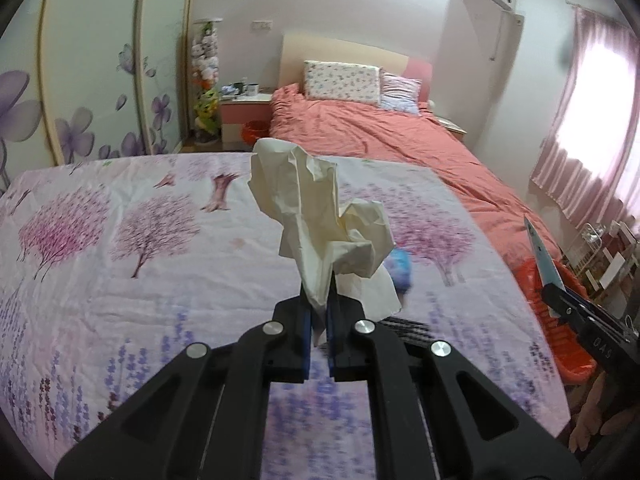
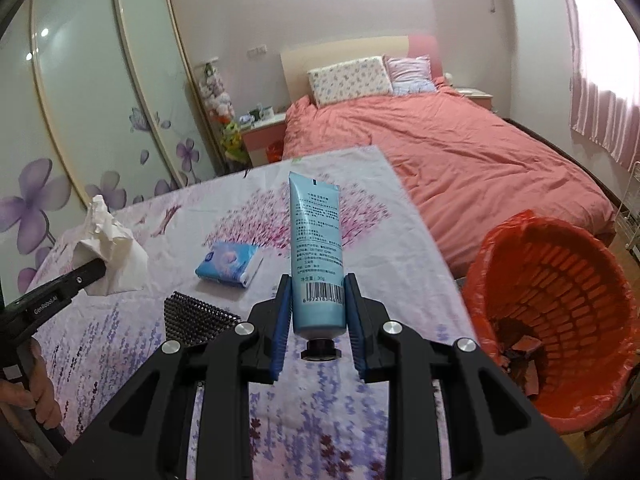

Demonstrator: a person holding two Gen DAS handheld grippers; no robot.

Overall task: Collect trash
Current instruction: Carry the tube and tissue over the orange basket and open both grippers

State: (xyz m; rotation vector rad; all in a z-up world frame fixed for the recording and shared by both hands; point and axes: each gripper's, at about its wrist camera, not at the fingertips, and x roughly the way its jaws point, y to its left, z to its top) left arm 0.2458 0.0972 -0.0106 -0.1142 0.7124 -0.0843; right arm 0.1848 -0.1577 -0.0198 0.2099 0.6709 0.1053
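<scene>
Cream crumpled tissue [image 1: 320, 216] is pinched in the left tongs [image 1: 319, 320]; right tongs [image 2: 318, 308] clench a blue tube [image 2: 317, 256] beside the red-lined basket [image 2: 560, 320], with a tissue pack [image 2: 229, 264] and hairbrush [image 2: 196, 320] on the surface [image 2: 120, 340].

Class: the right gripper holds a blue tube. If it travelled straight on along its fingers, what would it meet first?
Probably the flowered tabletop or the far table edge. The right gripper points over it, jaws shut on the blue tube. The tissue pack lies left of that line. Depth is unclear.
</scene>
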